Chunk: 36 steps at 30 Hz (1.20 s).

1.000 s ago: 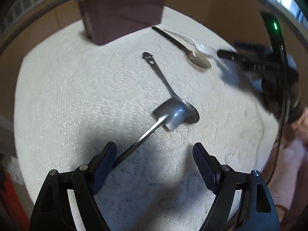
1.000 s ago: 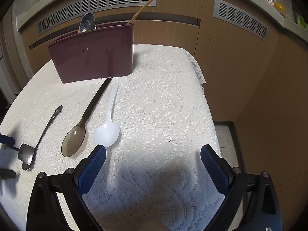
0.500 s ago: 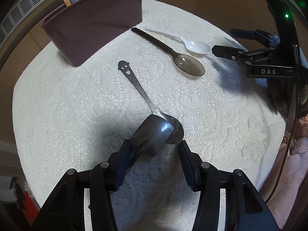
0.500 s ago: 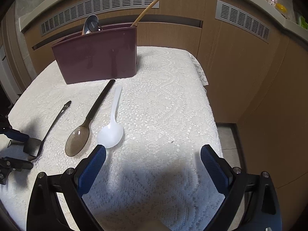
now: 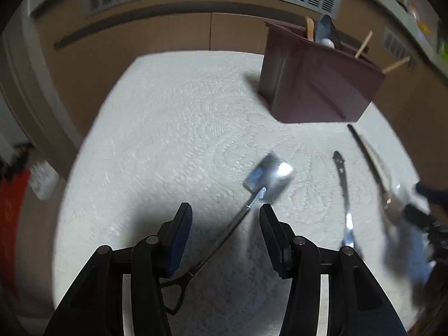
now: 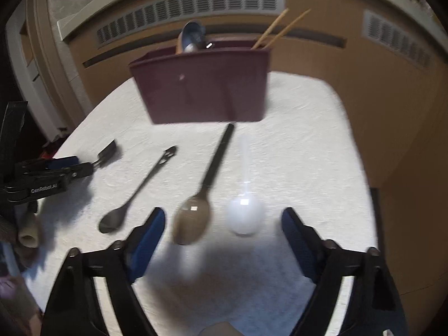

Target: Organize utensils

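Left gripper (image 5: 225, 233) pinches the metal scoop (image 5: 268, 177) by its handle, bowl lifted toward the maroon caddy (image 5: 316, 84), likely its destination. Right gripper (image 6: 224, 238), fingers spread, hovers over the brown spoon (image 6: 191, 219) and white spoon (image 6: 245, 214) lying on the tablecloth (image 6: 308, 140), probably choosing one.

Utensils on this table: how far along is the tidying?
Some utensils, including chopsticks, already stand in the maroon holder. The left gripper appears to hold the metal scoop, lifted. Left on the cloth: metal spoon, brown spoon, white spoon; the right gripper hovers open by them.
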Available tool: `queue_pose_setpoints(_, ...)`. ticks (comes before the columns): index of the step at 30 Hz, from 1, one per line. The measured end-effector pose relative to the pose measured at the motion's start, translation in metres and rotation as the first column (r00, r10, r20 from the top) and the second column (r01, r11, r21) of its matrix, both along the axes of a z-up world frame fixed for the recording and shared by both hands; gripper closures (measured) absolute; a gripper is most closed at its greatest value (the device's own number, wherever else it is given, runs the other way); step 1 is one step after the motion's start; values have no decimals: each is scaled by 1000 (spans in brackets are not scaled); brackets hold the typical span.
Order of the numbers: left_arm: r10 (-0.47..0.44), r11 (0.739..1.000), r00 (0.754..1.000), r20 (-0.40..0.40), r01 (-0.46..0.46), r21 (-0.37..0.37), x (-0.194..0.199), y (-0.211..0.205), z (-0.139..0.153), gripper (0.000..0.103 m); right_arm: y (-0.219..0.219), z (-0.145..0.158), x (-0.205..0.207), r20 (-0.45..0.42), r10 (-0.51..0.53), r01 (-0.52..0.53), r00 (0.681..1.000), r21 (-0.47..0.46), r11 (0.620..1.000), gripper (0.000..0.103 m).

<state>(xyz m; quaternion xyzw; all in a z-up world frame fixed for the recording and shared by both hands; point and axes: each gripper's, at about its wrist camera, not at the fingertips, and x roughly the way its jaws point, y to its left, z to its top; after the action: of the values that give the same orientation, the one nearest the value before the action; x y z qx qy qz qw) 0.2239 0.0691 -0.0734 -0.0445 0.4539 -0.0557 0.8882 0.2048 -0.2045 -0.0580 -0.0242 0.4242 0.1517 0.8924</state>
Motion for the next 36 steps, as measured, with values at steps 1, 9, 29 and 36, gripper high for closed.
queue_pose_setpoints(1, -6, 1000, 1000, 2, 6, -20, -3, -2, -1, 51, 6, -2, 3, -18, 12, -12, 1000, 1, 1000, 40)
queue_pose_setpoints(9, -199, 979, 979, -48, 197, -51, -39, -35, -2, 37, 36, -22, -2, -3, 36, -37, 999, -128, 991, 53)
queue_pose_setpoints(29, -26, 988, 1000, -7, 27, 151, 44, -72, -3, 70, -12, -1, -28, 74, 104, -91, 992, -169, 981, 44)
queue_pose_setpoints(36, -88, 996, 995, 56, 87, 15, 5, -68, 10, 70, -6, 2, -1, -11, 260, -253, 966, -278, 927, 42)
